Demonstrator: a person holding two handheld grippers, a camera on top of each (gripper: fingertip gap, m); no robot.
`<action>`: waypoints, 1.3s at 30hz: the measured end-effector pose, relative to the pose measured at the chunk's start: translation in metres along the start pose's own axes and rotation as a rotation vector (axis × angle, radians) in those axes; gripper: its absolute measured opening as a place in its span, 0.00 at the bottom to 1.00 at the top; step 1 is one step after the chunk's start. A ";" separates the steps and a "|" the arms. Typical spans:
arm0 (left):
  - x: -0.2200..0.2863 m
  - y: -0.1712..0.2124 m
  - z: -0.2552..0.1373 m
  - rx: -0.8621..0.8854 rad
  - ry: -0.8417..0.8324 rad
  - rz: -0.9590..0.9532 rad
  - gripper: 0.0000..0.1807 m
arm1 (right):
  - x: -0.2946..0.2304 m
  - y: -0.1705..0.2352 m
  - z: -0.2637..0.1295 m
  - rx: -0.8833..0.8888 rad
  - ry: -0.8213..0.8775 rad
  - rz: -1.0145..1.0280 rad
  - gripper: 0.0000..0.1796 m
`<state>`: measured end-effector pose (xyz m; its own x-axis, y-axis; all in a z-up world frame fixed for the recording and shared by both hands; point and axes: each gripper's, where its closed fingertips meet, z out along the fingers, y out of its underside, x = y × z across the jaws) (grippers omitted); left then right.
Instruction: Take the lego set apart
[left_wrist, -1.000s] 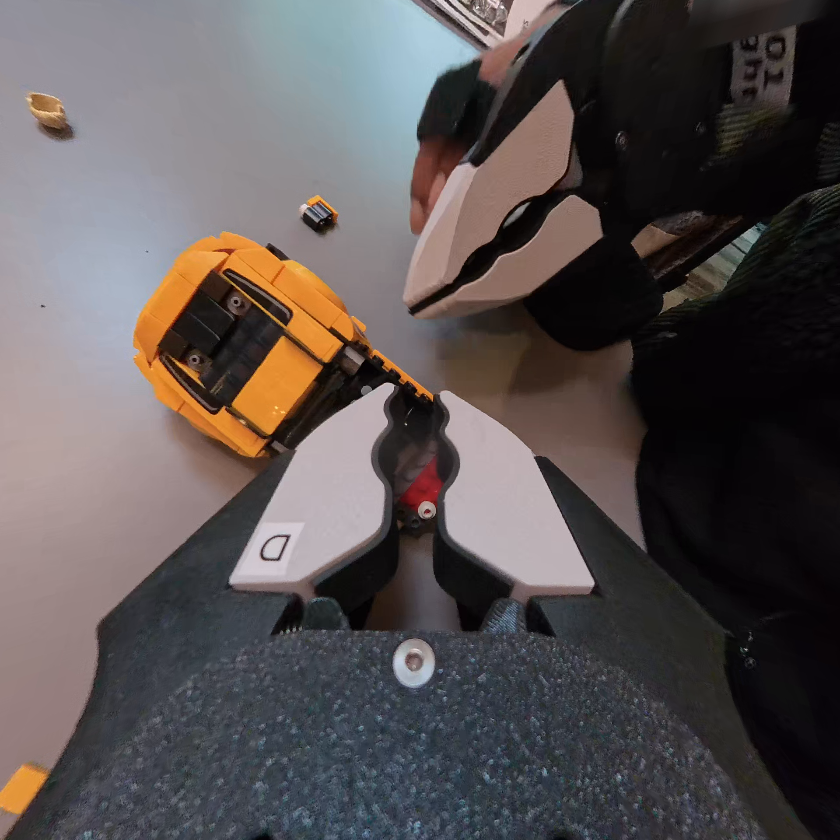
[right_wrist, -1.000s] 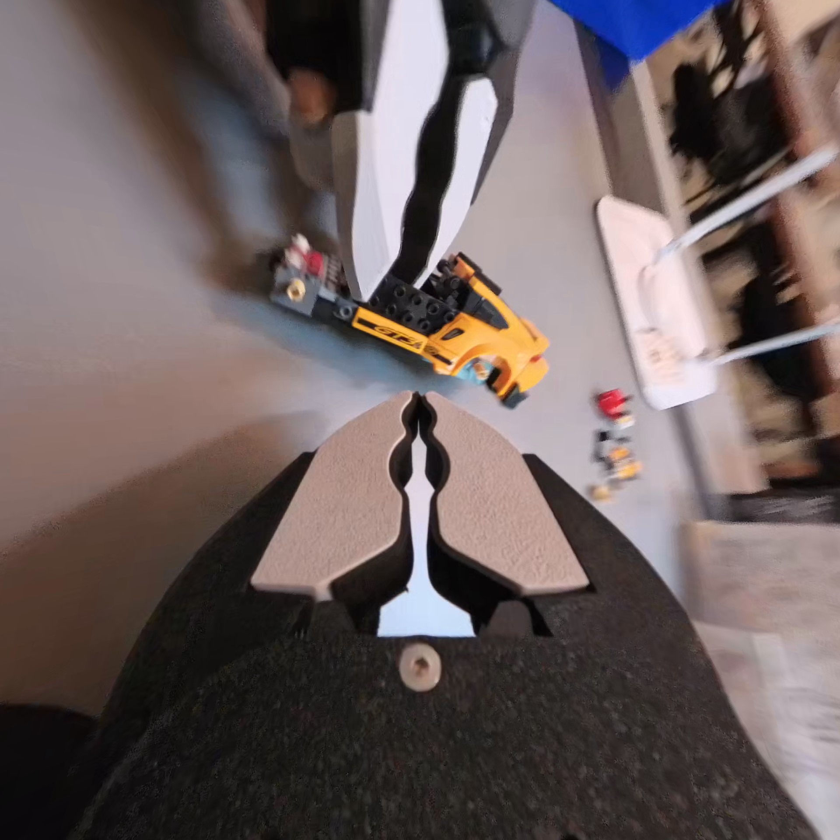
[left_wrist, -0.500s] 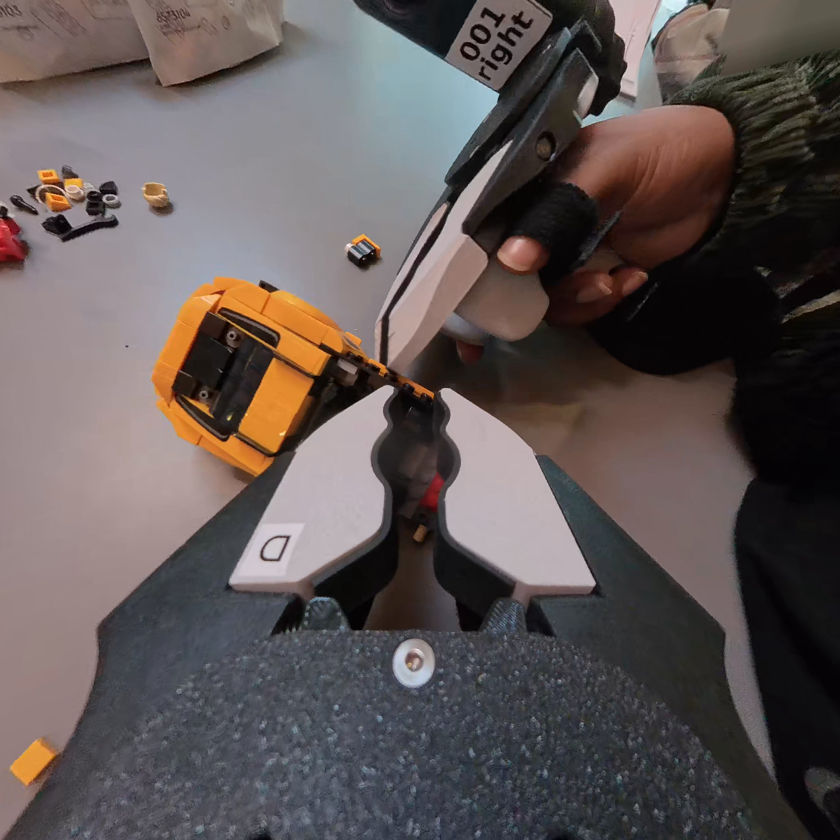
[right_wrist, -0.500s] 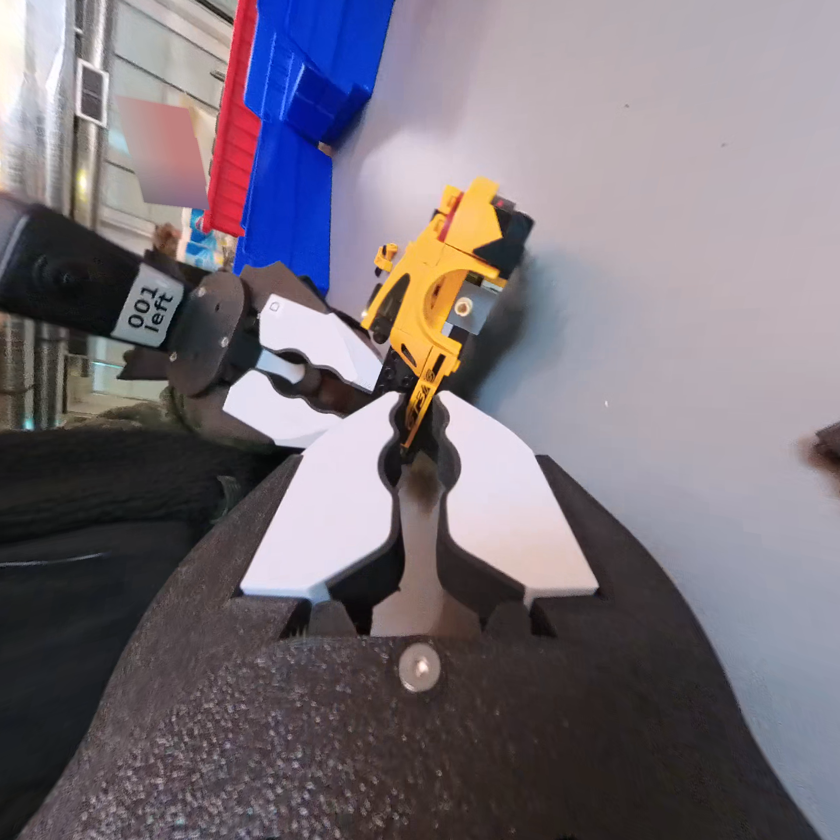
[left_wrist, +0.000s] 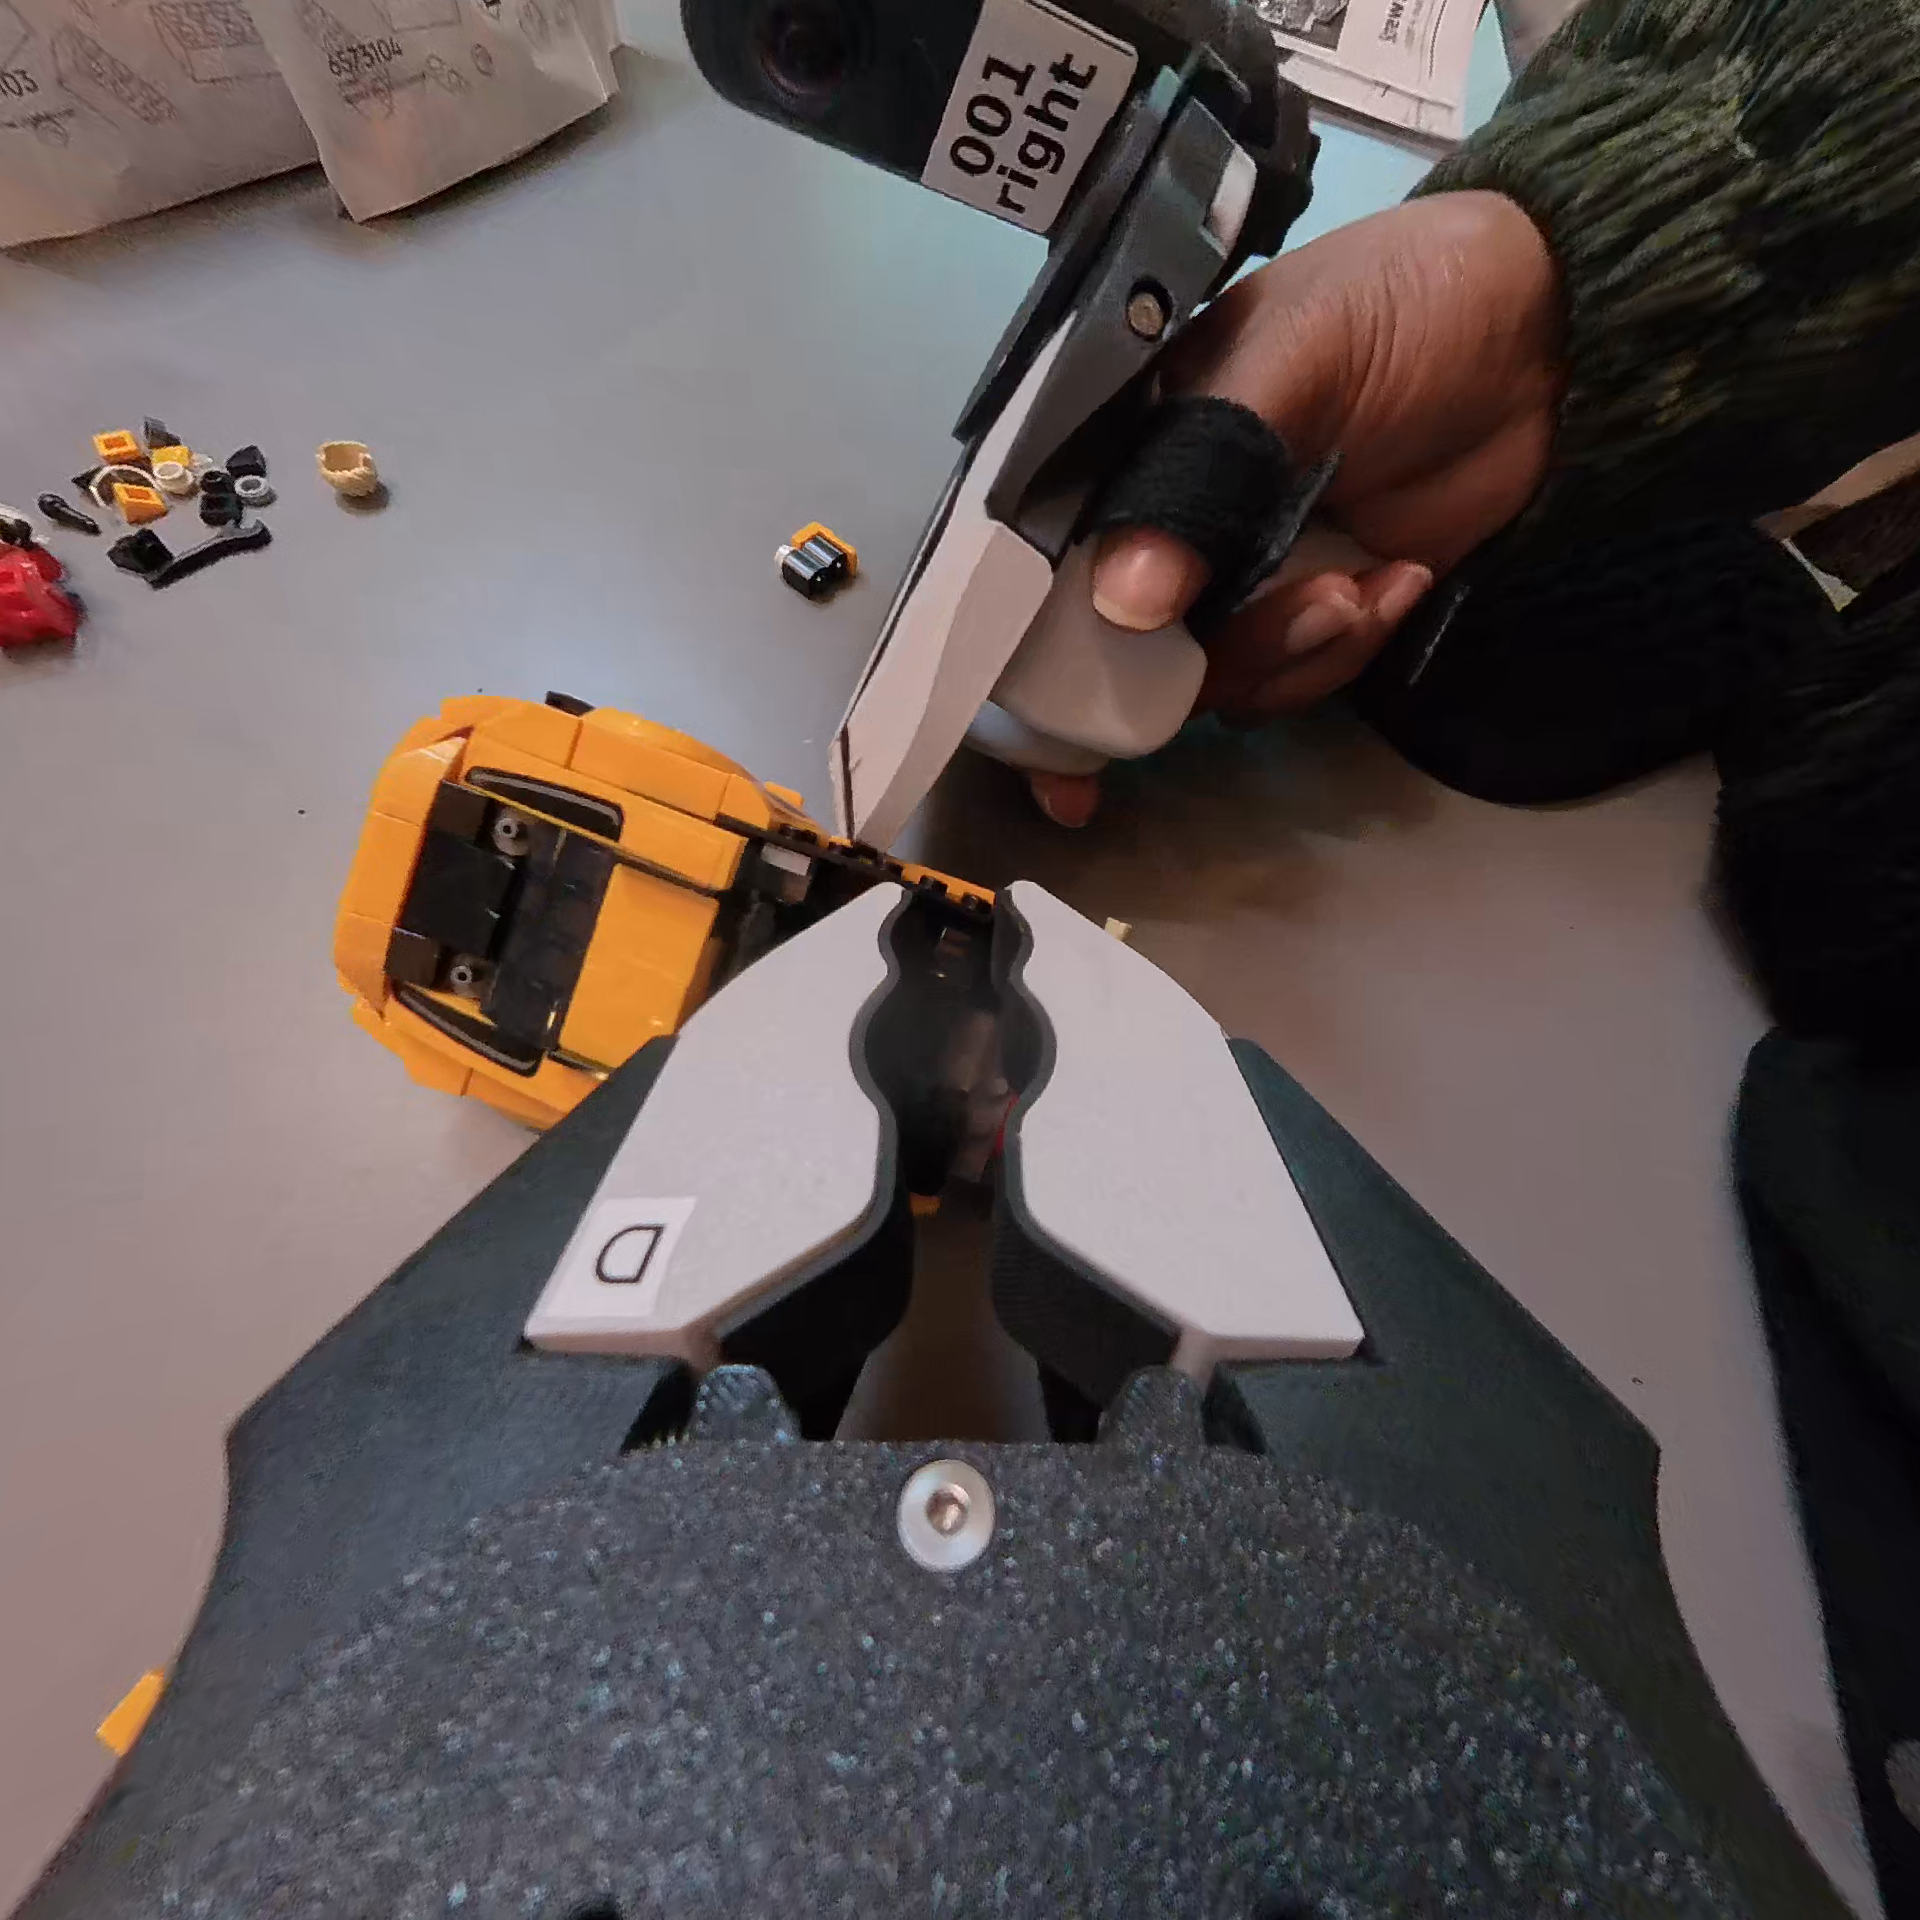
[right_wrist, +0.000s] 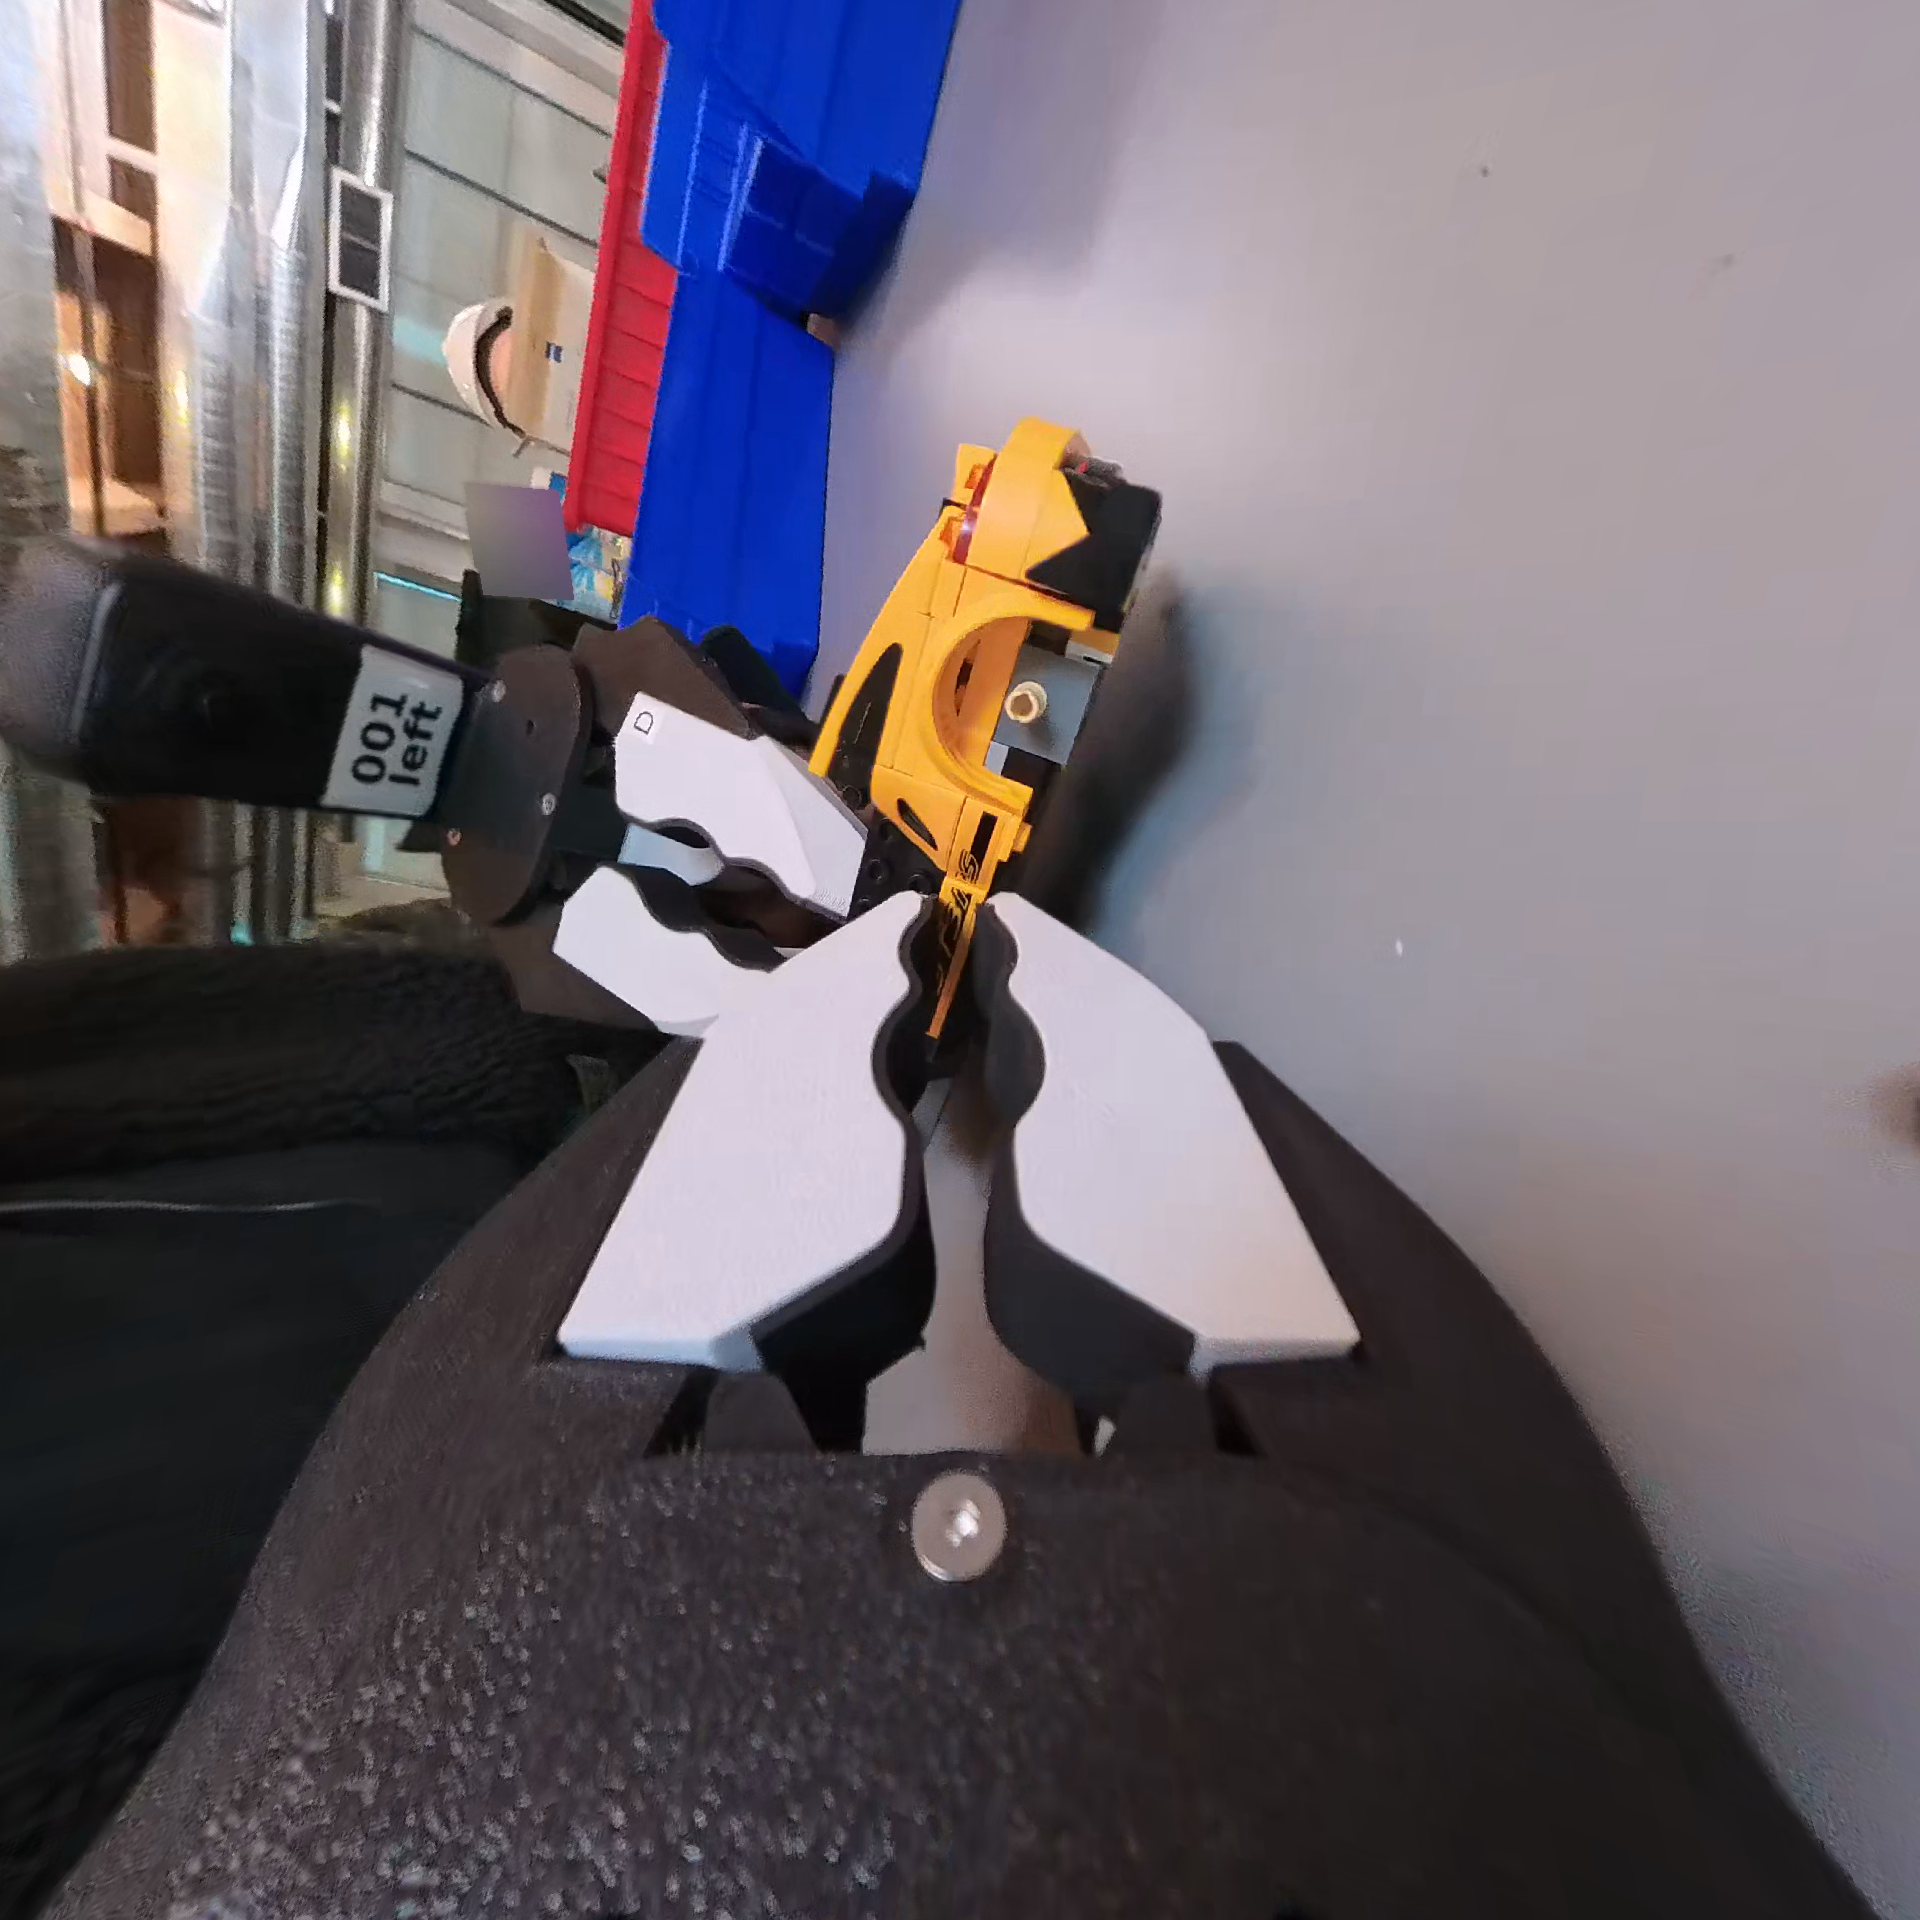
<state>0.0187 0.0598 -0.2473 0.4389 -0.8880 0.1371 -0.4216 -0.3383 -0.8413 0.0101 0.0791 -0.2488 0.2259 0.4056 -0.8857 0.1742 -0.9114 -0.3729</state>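
In the left wrist view, the yellow lego car is seen lying on its side on the grey table, its black underside turned toward the camera. One end of the car is clamped between the fingers of the left gripper, and black and red parts are glimpsed in the gap behind the tips. The right gripper, held in a person's hand, is brought down with its tips against the black studded edge of the car. Farther off, a scatter of loose pieces, a tan piece and a small black-and-orange piece lie well apart from the car, beside paper bags. In the right wrist view, a thin yellow side panel of the car is pinched between the right gripper's closed tips, while the left gripper grips the car from the left; blue and red bins stand behind. The task is judged partly done: wheels and small parts appear removed, but most of the body is left assembled, and the panel is not yet off.
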 end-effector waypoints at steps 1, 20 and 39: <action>0.000 -0.001 0.000 0.002 -0.001 0.001 0.08 | -0.001 -0.001 0.000 0.014 0.003 -0.046 0.03; 0.001 -0.005 0.000 0.039 -0.010 0.027 0.07 | -0.002 -0.006 -0.006 0.055 0.011 -0.095 0.08; 0.014 -0.001 0.001 0.012 -0.029 0.225 0.07 | -0.007 0.005 -0.007 -0.004 0.002 -0.151 0.03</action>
<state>0.0259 0.0481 -0.2445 0.3576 -0.9313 -0.0696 -0.5019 -0.1288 -0.8553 0.0164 0.0723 -0.2428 0.1987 0.5380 -0.8192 0.2097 -0.8399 -0.5006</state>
